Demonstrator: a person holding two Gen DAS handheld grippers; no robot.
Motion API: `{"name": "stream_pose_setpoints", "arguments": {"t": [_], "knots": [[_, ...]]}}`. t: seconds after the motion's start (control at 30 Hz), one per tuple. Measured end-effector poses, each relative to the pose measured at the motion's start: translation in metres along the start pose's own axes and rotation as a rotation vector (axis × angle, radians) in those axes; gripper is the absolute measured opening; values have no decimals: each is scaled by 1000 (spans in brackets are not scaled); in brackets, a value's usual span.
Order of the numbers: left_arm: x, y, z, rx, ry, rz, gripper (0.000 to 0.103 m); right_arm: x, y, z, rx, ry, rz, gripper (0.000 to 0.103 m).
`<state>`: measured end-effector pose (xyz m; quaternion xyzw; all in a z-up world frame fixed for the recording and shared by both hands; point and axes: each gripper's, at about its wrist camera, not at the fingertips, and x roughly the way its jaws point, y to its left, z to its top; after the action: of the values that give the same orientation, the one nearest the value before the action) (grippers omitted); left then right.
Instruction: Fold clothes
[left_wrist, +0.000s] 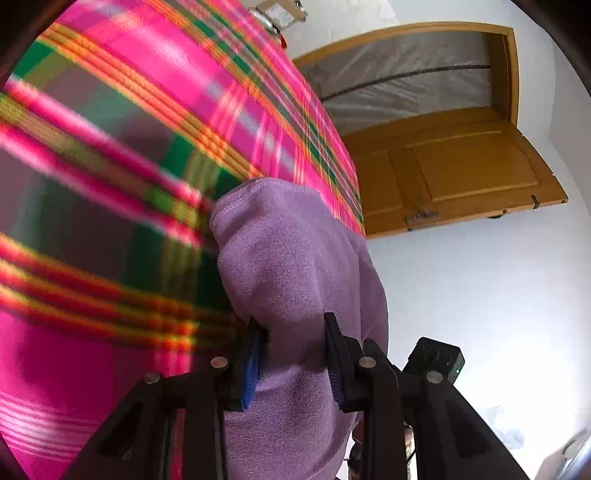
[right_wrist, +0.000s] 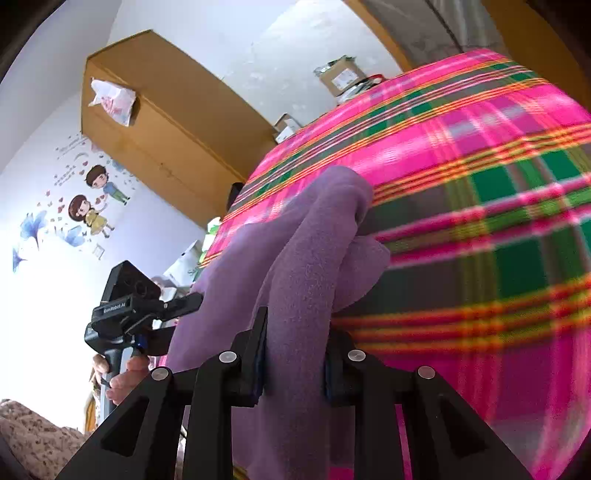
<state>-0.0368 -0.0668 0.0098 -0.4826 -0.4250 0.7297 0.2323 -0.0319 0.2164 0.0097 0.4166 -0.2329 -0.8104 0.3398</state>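
A: Start nearest the lens. What do the fingers have?

B: In the left wrist view the left gripper (left_wrist: 291, 354) pinches a bunch of the lilac fleece garment (left_wrist: 295, 251) at the lower centre of the frame; cloth fills the gap between both pads. In the right wrist view the right gripper (right_wrist: 295, 354) does the same, its fingers pressed onto a thick roll of the same fleece (right_wrist: 306, 266).

A: And which way does the garment run from there?

B: Away from each lens and up the frame. From the right gripper it rises as a long ridge toward the middle, its far end draped against the pink plaid blanket (right_wrist: 480, 184). From the left it bulges upward to a stitched hem near the frame's centre. The stretch of cloth between the two grips spans lower left in the right view, where the other gripper shows with a hand (right_wrist: 125, 376) on its handle.

A: So the move turns on that span?

B: I judge so: the garment is held at two points off the blanket, which appears to cover a bed, and any fold depends on how that span is laid down. Neither hand is clearly nearer the blanket.

A: What can't you make out?

B: The garment's type, its sleeves, and how many layers are already doubled; its lower part is cut off by the frame bottom. The blanket is motion-blurred. Farthest off sit a wooden door (left_wrist: 461, 173) and a wardrobe (right_wrist: 166, 122).
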Motion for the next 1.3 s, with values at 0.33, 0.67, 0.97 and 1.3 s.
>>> {"name": "stream_pose_setpoints", "arguments": {"t": [0.33,0.67,0.97,1.3], "knots": [[-14,6,50,-1,-96,75,32,60,19,31,-29,29,70,24],[-25,15,103,2,-182,154,32,128,45,77,-86,42,90,24],[-30,29,143,27,-228,225,32,177,56,99,-99,59,96,24],[-39,58,146,-16,-228,220,34,189,45,94,-94,91,10,33]]}}
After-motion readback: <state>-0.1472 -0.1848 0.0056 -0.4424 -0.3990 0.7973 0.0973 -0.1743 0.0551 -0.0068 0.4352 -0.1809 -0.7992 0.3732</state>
